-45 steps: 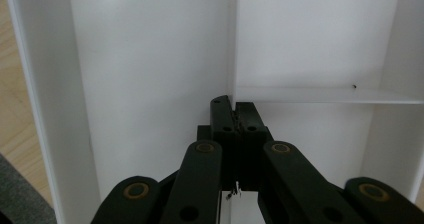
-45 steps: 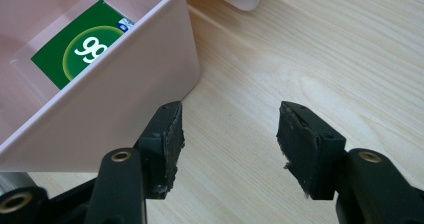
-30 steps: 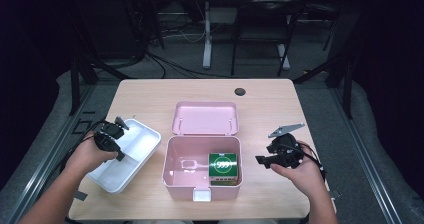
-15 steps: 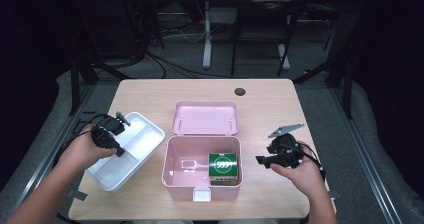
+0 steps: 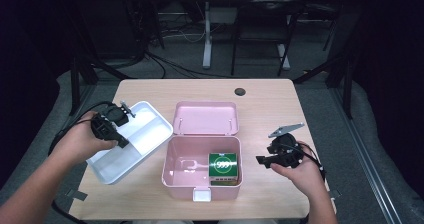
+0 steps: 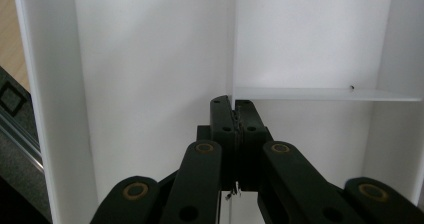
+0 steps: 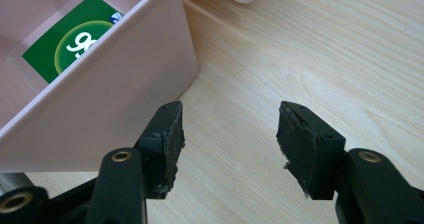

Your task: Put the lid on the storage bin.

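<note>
A white divided tray point(image 5: 146, 133) hangs tilted above the table's left side. My left gripper point(image 5: 120, 140) is shut on it. In the left gripper view the jaws point(image 6: 233, 105) pinch the thin middle partition point(image 6: 232, 44) of the tray. An open pink box point(image 5: 199, 183) stands at the front centre, its lid point(image 5: 205, 118) leaning back. Inside it lies a green packet point(image 5: 223, 166) with a white round logo. My right gripper point(image 5: 260, 159) rests just right of the box, open with nothing between its fingers. The right gripper view has it point(image 7: 230, 134) over bare wood beside the pink wall point(image 7: 110, 89) and the green packet point(image 7: 65, 39).
The wooden table point(image 5: 270, 109) has a small black round cap point(image 5: 240, 91) near its far edge. The white latch point(image 5: 202, 194) of the pink box juts toward the front edge. Dark floor, cables and table legs lie beyond the table.
The left hand has lifted the white tray off the table and carried it up and slightly right, tilting it. The right hand has not moved.
</note>
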A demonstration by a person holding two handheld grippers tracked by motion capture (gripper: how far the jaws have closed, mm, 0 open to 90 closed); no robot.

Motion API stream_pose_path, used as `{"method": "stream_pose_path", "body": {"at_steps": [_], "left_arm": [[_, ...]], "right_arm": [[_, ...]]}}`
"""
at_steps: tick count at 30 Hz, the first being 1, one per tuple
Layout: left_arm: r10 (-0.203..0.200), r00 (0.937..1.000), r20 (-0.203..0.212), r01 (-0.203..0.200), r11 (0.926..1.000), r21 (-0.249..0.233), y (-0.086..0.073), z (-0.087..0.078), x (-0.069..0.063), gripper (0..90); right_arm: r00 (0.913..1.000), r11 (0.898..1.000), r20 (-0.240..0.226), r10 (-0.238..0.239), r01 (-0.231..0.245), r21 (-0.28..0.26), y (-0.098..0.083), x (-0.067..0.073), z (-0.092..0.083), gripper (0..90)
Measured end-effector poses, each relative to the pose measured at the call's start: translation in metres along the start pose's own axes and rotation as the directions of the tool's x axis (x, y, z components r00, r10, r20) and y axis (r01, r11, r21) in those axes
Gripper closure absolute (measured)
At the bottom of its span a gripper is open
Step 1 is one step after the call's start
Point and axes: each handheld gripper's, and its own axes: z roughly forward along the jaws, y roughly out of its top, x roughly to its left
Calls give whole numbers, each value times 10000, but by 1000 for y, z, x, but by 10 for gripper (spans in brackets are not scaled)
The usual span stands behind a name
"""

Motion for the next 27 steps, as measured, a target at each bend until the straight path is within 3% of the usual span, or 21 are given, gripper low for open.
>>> {"method": "stream_pose_path", "body": {"at_steps": [6, 16, 20, 27], "left_arm": [[265, 9996, 5, -265, 9996, 86, 7, -9, -7, 894], [1499, 9887, 16, -1499, 9886, 114, 26, -19, -21, 894], [2089, 9778, 183, -2090, 9779, 43, 34, -18, -30, 894], [3087, 9510, 161, -3089, 9510, 120, 52, -14, -47, 894]], "right_arm": [[10000, 10000, -19, 7, -7, -11, 0, -1, 0, 433], [10000, 10000, -50, 46, -46, -21, 0, 0, 0, 433], [10000, 10000, -60, 50, -50, -13, 0, -1, 1, 433], [9999, 9999, -115, 75, -76, -74, 0, -1, 1, 433]]}}
